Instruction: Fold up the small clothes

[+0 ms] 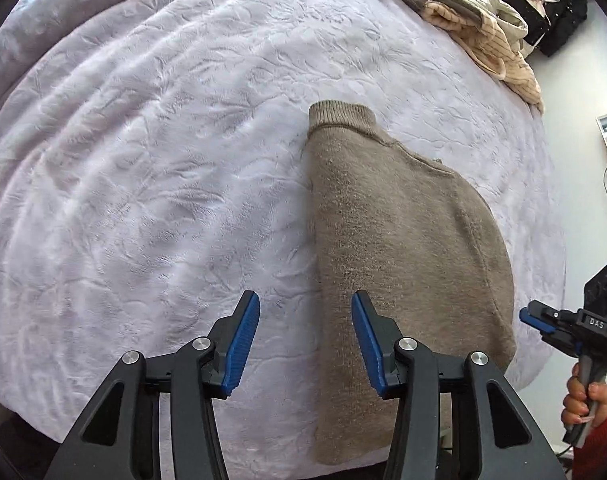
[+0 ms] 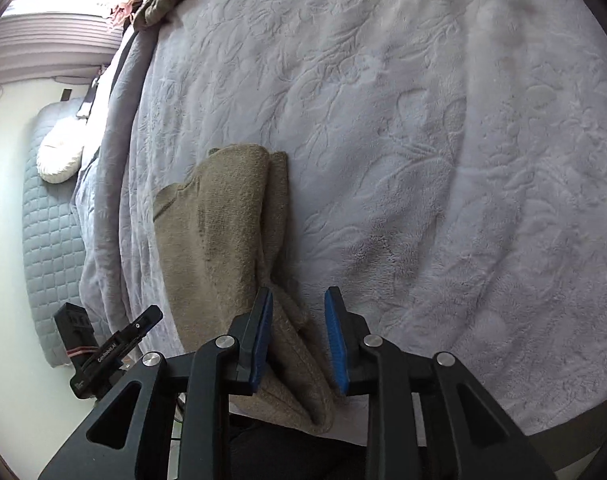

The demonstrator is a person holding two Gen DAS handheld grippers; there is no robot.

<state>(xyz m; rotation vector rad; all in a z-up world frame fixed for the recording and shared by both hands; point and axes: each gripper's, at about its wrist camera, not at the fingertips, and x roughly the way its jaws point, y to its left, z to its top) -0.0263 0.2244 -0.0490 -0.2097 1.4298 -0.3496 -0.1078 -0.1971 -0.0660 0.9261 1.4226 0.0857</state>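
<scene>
Two grippers work on the sweater [image 1: 403,240] on the bed [image 1: 163,160]. Left gripper [image 1: 305,344] is open and empty; right gripper [image 2: 299,340] has fabric between its fingers, grip unclear. Pinch both layers firmly before folding.

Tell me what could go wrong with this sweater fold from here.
1. The sweater hangs over the blanket's near edge, so a tug may drag it off.
2. The right gripper straddles bunched fabric; closing may catch uneven layers.
3. The left gripper straddles only the sweater's side edge.
</scene>
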